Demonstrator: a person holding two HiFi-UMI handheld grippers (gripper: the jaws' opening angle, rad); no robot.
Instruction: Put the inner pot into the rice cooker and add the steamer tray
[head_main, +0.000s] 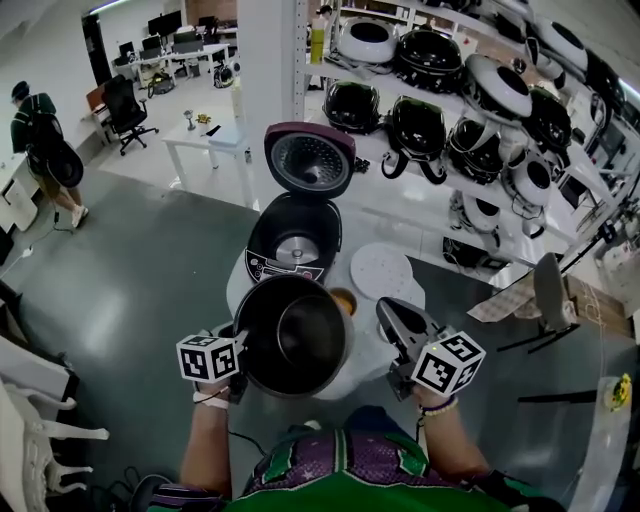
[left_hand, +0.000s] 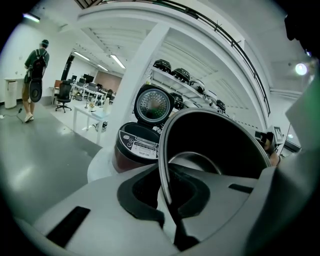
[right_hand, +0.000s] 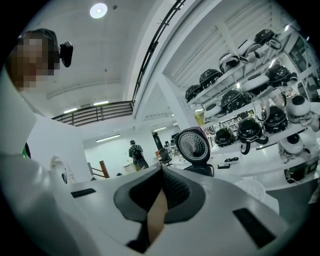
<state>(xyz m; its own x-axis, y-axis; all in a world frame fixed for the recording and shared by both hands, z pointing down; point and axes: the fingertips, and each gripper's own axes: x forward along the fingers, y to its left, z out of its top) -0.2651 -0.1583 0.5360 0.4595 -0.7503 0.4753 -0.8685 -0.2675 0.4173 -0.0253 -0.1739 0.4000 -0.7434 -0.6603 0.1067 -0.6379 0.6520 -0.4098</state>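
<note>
The dark metal inner pot hangs tilted above the near side of the round white table, in front of the rice cooker. The cooker's lid stands up and its cavity is open. My left gripper is shut on the pot's left rim; in the left gripper view that rim runs between the pads of the left gripper. My right gripper hovers to the right of the pot, shut and holding nothing; its pads meet in the right gripper view. The white round steamer tray lies flat to the right of the cooker.
A small tan object sits on the table behind the pot. White shelves with several rice cookers stand at the back right. A white column rises behind the cooker. A person walks at the far left.
</note>
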